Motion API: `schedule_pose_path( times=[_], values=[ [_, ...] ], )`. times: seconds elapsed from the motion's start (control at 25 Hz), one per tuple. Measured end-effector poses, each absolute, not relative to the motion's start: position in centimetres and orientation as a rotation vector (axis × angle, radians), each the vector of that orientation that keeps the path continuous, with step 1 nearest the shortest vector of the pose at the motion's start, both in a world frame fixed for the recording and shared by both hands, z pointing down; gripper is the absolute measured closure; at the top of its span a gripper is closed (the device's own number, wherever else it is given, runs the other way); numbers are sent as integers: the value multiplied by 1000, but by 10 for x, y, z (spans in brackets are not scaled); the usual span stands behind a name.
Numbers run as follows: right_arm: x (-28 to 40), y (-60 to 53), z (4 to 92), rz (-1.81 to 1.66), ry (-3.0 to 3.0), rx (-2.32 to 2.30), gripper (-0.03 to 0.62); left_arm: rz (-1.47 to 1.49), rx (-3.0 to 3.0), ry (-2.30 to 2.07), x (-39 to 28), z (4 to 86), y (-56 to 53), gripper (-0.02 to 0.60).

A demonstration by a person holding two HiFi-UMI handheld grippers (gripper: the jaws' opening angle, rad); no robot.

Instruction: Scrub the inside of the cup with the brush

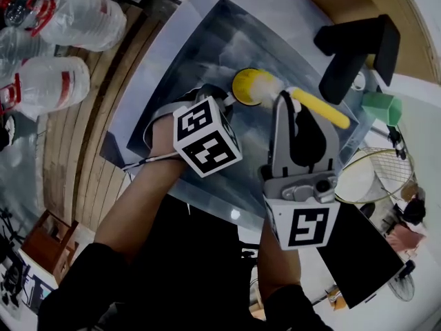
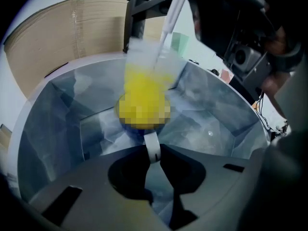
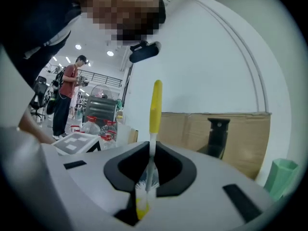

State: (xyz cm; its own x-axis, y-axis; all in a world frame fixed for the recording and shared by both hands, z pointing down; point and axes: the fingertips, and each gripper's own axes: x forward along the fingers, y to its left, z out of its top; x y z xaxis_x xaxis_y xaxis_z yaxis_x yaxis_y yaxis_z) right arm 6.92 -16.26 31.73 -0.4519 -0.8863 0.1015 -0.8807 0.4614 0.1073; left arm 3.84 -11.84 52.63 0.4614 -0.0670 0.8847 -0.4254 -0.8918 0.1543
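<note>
A yellow cup [image 1: 245,86] hangs over the blue-grey basin [image 1: 200,40]. My left gripper [image 1: 222,101] is shut on its white handle [image 2: 151,147], and the cup [image 2: 143,105] shows just past the jaws. The brush has a white bristle head [image 1: 267,92] at the cup's mouth and a yellow handle [image 1: 322,109] that points right. My right gripper [image 1: 292,102] is shut on the brush stem. In the right gripper view the stem [image 3: 153,143] runs up between the jaws of the right gripper [image 3: 150,163], with the bristles [image 3: 144,186] low and the yellow grip above.
Several plastic water bottles [image 1: 69,26] lie at the left on the wooden floor. A black stand [image 1: 358,47], a green cup [image 1: 382,107] and a racket [image 1: 375,174] are at the right. A dark board [image 1: 365,254] lies at the lower right. A person [image 3: 67,100] stands far off.
</note>
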Motion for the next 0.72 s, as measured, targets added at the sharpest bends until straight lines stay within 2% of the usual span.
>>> schedule_pose_path(
  times=[0.16,0.52,0.72],
  values=[
    [76,-161,310,-105,-2547,1538,545,1402,2358,-418,37,527,-120,503],
    [66,-159,371,53,-2508,1492,546,1394,2357,-419,38,527,-120,503],
    [66,-159,363,92,-2521,1494,546,1397,2359,-422,38,527,-120,503]
  ],
)
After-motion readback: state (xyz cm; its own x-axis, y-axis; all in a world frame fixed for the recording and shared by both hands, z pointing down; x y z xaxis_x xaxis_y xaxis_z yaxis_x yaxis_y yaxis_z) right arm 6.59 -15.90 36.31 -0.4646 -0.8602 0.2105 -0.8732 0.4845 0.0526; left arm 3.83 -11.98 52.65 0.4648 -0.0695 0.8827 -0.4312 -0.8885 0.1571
